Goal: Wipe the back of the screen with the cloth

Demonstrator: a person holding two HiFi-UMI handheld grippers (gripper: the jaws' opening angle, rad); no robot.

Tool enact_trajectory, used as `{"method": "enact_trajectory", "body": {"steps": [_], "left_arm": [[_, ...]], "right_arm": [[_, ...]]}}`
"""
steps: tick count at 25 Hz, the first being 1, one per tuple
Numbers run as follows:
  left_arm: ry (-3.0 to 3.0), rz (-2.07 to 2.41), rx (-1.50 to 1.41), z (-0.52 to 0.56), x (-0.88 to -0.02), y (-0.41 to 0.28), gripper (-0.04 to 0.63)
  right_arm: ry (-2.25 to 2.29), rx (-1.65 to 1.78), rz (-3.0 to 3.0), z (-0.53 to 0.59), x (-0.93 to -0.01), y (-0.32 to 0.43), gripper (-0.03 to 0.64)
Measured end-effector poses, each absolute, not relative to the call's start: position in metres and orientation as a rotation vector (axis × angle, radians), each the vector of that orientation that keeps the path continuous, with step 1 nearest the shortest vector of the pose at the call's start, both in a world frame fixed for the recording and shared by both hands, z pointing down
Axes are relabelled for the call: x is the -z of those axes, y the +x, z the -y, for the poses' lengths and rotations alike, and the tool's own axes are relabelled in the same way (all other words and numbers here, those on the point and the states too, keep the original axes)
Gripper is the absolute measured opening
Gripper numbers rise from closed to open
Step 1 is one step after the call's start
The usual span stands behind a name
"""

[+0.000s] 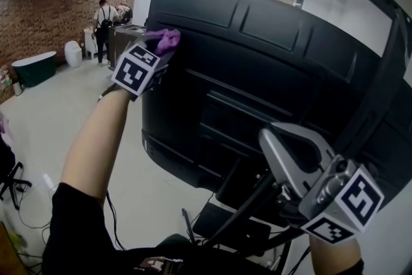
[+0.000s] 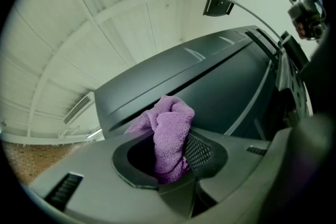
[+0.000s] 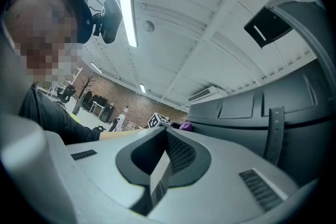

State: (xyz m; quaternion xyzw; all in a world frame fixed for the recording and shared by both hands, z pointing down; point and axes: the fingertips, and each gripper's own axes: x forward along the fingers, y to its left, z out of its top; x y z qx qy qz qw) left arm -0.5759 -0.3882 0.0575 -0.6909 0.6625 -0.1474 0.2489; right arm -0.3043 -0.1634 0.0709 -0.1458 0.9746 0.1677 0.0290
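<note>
As the left gripper [image 1: 161, 50] is clenching a purple cloth [image 1: 168, 40] between its jaws at the upper left corner of the screen's black back [image 1: 270, 74], the right gripper [image 1: 291, 150] is hovering low on the near right, jaws together on nothing, just beside the screen's stand [image 1: 239, 185]. Far left, a person [image 1: 103, 21] is standing before a brick wall [image 1: 51, 9].

pale floor [image 1: 45, 119] — dark tub [image 1: 29, 67] (white bin [image 1: 73, 53])
</note>
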Motion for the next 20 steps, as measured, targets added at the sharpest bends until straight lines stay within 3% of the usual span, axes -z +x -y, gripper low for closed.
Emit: {"method": "enact_trajectory", "body": {"steps": [20], "left_arm": [[-1.883,-1.373,0.567,0.369,-0.033,-0.353,0.118]], "right_arm": [[-0.678,-0.411,-3.002,0.177,-0.075,-0.264,0.000]]}}
